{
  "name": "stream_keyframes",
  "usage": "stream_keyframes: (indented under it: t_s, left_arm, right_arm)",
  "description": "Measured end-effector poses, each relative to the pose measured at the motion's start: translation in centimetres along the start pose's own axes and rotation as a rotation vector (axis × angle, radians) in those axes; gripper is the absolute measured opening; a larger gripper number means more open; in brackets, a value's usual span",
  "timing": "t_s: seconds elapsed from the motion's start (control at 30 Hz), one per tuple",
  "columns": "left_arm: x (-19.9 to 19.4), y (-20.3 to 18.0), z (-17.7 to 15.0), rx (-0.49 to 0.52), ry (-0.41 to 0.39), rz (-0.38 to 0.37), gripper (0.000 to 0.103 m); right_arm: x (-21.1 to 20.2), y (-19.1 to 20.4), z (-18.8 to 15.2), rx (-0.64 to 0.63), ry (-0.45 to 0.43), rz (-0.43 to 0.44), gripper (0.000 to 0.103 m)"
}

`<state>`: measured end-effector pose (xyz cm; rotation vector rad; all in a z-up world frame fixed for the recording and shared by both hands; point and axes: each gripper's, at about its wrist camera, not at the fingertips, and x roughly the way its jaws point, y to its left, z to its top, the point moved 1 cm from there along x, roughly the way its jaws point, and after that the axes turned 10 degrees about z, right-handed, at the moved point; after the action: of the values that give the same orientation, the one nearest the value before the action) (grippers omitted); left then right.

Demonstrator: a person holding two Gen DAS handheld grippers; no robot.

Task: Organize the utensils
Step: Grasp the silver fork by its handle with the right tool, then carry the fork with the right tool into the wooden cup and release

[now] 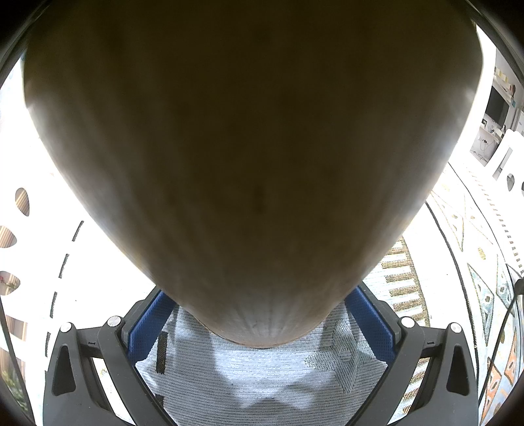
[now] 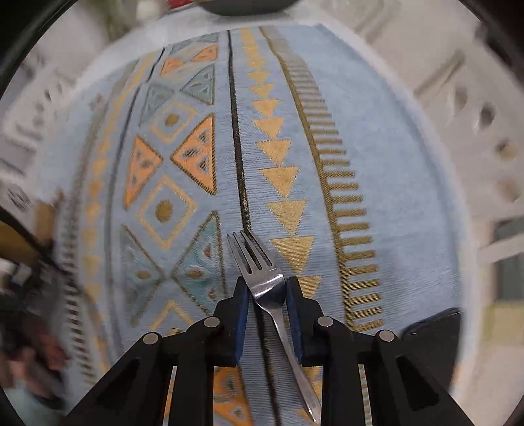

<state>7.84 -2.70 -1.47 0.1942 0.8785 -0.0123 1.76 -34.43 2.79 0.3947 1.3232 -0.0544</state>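
Observation:
In the left wrist view a big wooden utensil, tapered toward the camera, fills most of the frame. Its narrow end sits between the blue pads of my left gripper, which is shut on it. In the right wrist view my right gripper is shut on a metal fork. The tines point forward past the fingertips and the handle runs back to the lower right. The fork is held above the patterned tablecloth.
A light blue tablecloth with orange and gold triangles covers the table in both views. White perforated chair backs stand around the table. A dark object lies at the lower right, a dark bowl rim at the far edge.

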Motion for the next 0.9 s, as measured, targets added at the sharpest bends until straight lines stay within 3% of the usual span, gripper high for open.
stream_keyframes:
  t_s: [0.1, 0.23, 0.53, 0.63, 0.9]
  left_arm:
    - [0.0, 0.0, 0.0, 0.000, 0.000, -0.001, 0.102]
    - [0.0, 0.0, 0.0, 0.000, 0.000, -0.001, 0.102]
    - [0.0, 0.0, 0.0, 0.000, 0.000, -0.001, 0.102]
    - [0.0, -0.1, 0.0, 0.000, 0.000, -0.001, 0.102]
    - [0.0, 0.0, 0.0, 0.000, 0.000, -0.001, 0.102]
  right_arm:
    - [-0.2, -2.3, 0.7, 0.107, 0.010, 0.127, 0.022]
    - [0.0, -4.0, 1.4, 0.157, -0.001, 0.162, 0.021]
    - [0.5, -3.3, 1.4, 0.131, 0.033, 0.095, 0.016]
    - [0.7, -3.5, 1.6, 0.135, 0.052, 0.061, 0.004]
    - [1.1, -4.3, 2.7, 0.179, 0.094, 0.061, 0.003]
